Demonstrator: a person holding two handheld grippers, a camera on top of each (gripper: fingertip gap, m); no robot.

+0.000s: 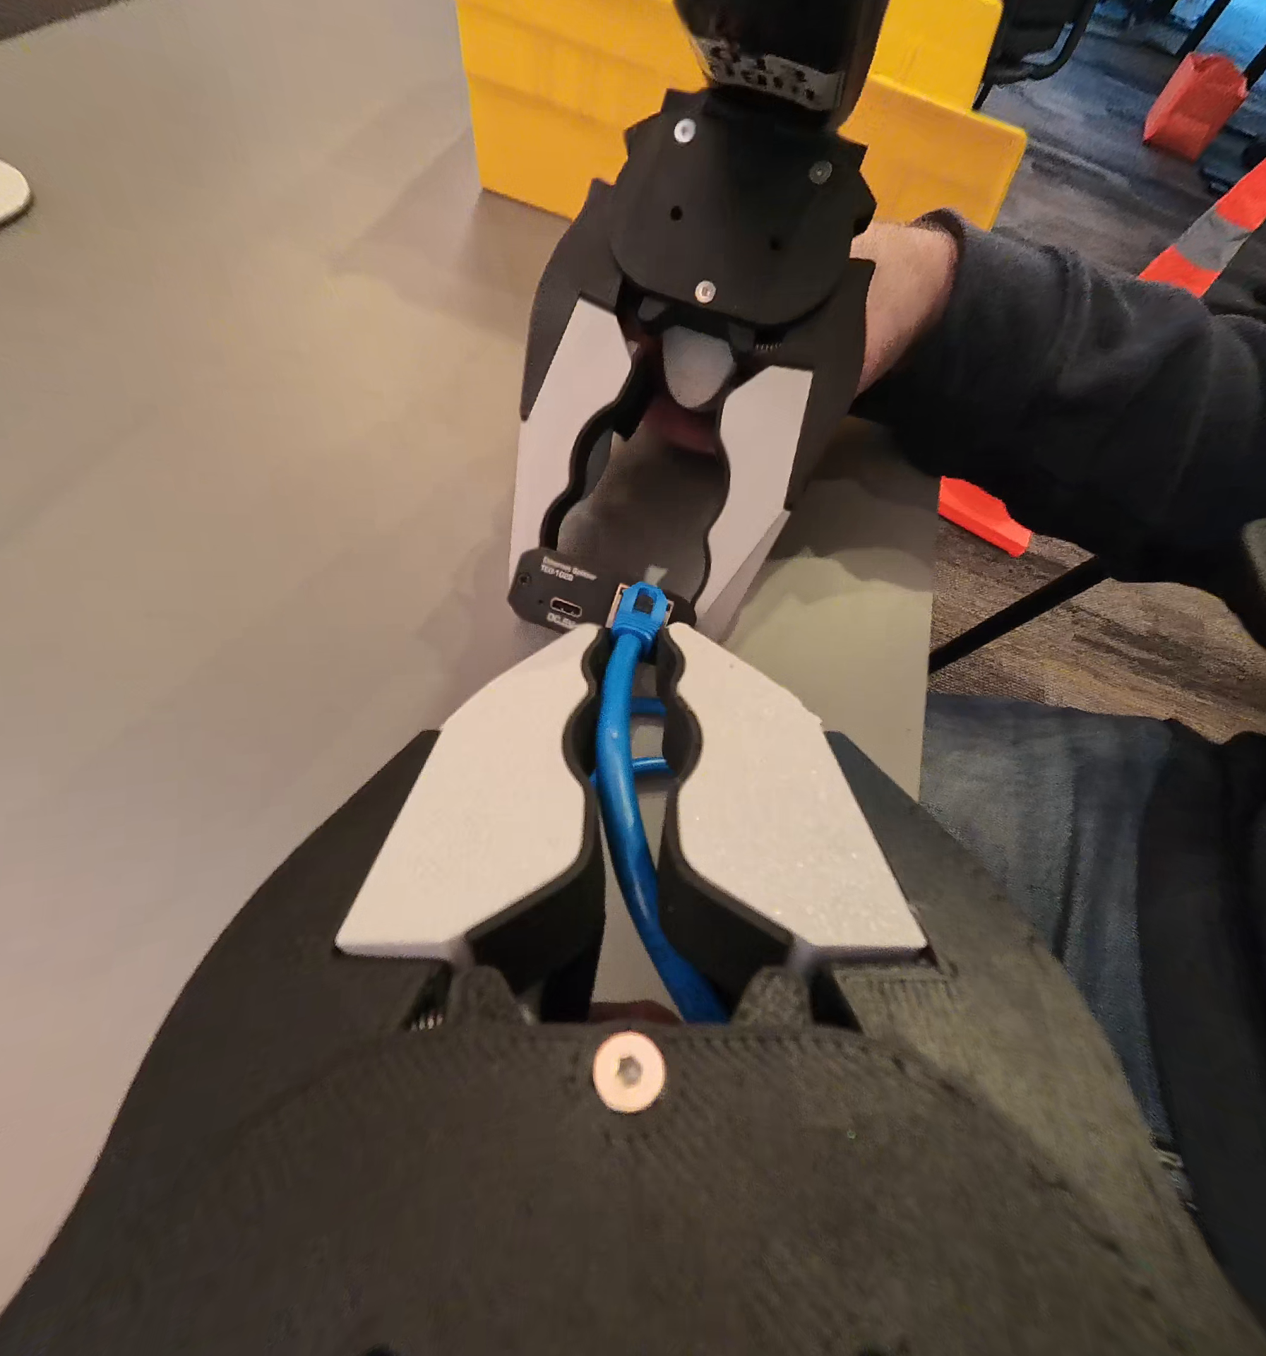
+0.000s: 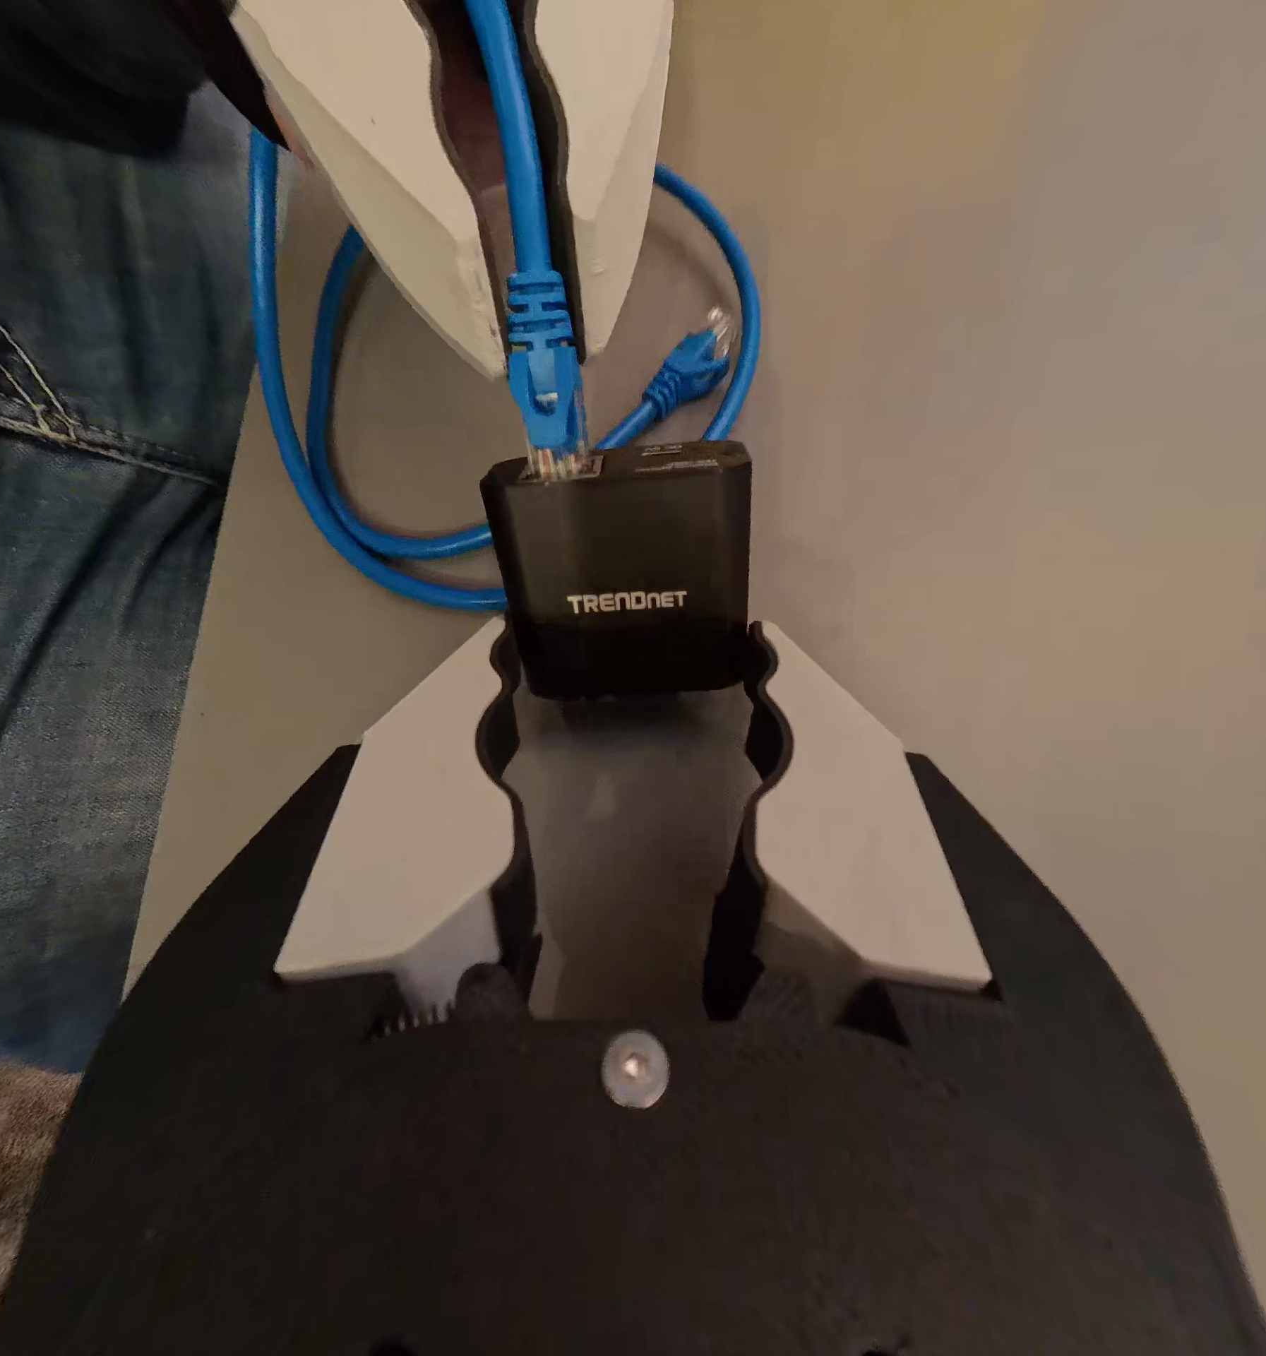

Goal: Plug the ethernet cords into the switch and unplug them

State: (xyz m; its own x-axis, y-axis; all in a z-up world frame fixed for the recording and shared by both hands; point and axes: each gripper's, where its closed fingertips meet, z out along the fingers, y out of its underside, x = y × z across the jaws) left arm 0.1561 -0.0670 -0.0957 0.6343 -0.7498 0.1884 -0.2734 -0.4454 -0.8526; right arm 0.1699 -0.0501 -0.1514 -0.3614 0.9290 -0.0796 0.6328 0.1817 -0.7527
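Observation:
A small black switch [image 2: 619, 558] lies on the grey table, and it also shows in the left wrist view [image 1: 560, 598]. My right gripper [image 2: 630, 646] is shut on its near end, one finger on each side. My left gripper [image 1: 633, 638] is shut on the boot of a blue ethernet cord [image 1: 633, 613]. The cord's clear plug tip [image 2: 553, 458] sits at the switch's port; how deep it is in I cannot tell. The left gripper also shows in the right wrist view [image 2: 542, 345]. The cord's other plug [image 2: 692, 363] lies loose on the table behind the switch.
The blue cord loops [image 2: 299, 455] on the table beside the switch, near the table edge and a person's jeans [image 2: 87, 514]. A yellow box [image 1: 556, 95] stands at the back of the table. A sleeved arm [image 1: 1055, 381] holds the right gripper. The left gripper's tips are roughly 6 centimeters from the right gripper's.

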